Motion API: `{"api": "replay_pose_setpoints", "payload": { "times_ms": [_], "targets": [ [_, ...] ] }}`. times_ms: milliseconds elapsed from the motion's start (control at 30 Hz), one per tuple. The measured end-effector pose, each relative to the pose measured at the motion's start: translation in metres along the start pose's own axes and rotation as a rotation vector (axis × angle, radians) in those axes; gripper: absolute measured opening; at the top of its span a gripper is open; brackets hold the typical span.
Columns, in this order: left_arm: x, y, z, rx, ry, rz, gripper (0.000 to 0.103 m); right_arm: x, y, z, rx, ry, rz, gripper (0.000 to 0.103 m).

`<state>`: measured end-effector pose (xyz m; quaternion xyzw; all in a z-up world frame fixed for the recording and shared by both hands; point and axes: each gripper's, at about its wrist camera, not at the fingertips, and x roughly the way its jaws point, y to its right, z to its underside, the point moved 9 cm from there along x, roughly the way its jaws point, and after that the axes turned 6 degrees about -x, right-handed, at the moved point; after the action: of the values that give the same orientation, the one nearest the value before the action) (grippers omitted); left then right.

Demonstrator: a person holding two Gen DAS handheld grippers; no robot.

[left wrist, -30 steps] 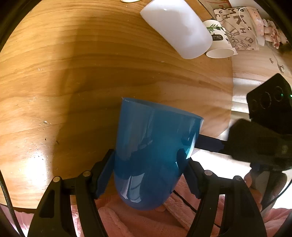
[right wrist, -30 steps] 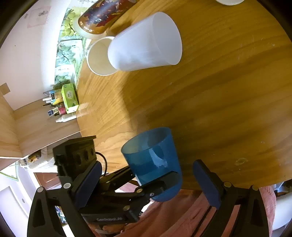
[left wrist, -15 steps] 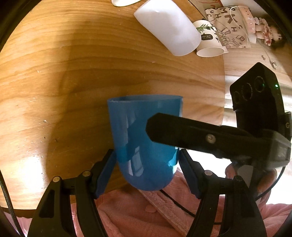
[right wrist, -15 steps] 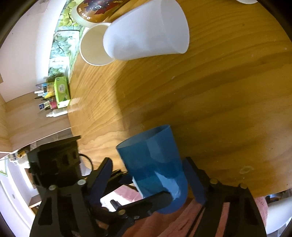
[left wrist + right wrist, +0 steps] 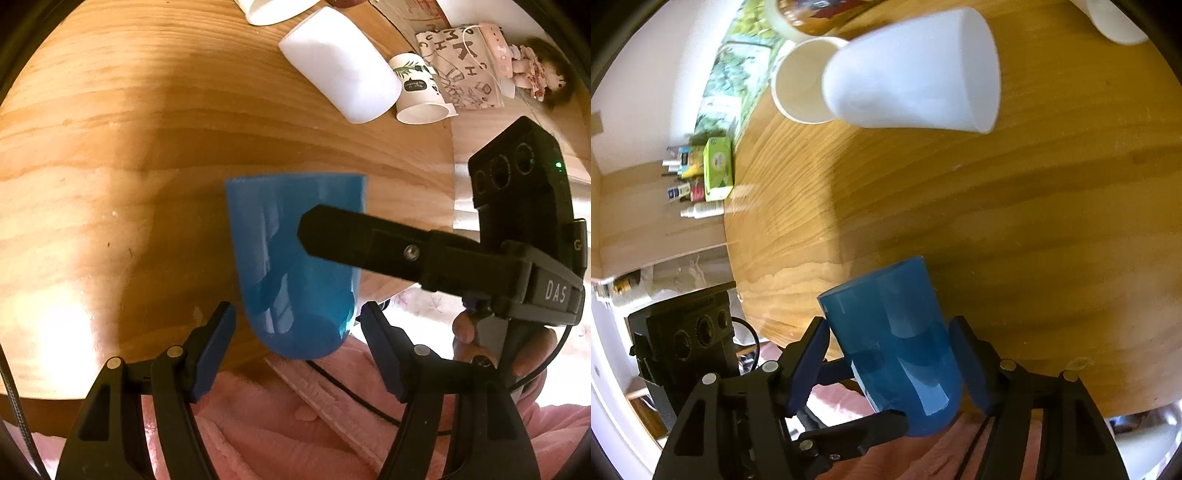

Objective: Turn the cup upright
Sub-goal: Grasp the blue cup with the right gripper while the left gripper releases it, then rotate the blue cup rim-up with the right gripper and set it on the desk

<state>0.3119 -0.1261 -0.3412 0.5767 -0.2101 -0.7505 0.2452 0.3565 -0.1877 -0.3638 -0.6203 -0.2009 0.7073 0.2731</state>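
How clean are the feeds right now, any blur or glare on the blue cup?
Left wrist view: blue cup slightly soft, glossy streaks near its base, bright glare on the table. Right wrist view: the white cup is motion-smeared; the blue cup stays sharp.

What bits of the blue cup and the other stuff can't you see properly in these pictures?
- Blue cup, left wrist view: the right gripper's finger crosses its side, hiding that part.
- Blue cup's inside: the opening faces away in both views.
- White cup, right wrist view: blurred, so its surface detail is lost.
- Small bottles on the shelf, right wrist view: too small to read.
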Motion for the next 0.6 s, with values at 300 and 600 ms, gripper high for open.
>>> {"api": "replay_pose_setpoints", "payload": {
  "times_ms": [300, 600],
  "targets": [
    [-0.004, -0.009, 0.018, -0.060, 0.069, -0.026, 0.074, -0.011, -0.012, -0.004, -0.147, 0.059, 0.038, 0.065],
    [-0.018, -0.030, 0.032, -0.126, 0.102, -0.082, 0.074, -0.023, -0.024, -0.011, -0.293, 0.168, 0.061, 0.065]
  ]
}}
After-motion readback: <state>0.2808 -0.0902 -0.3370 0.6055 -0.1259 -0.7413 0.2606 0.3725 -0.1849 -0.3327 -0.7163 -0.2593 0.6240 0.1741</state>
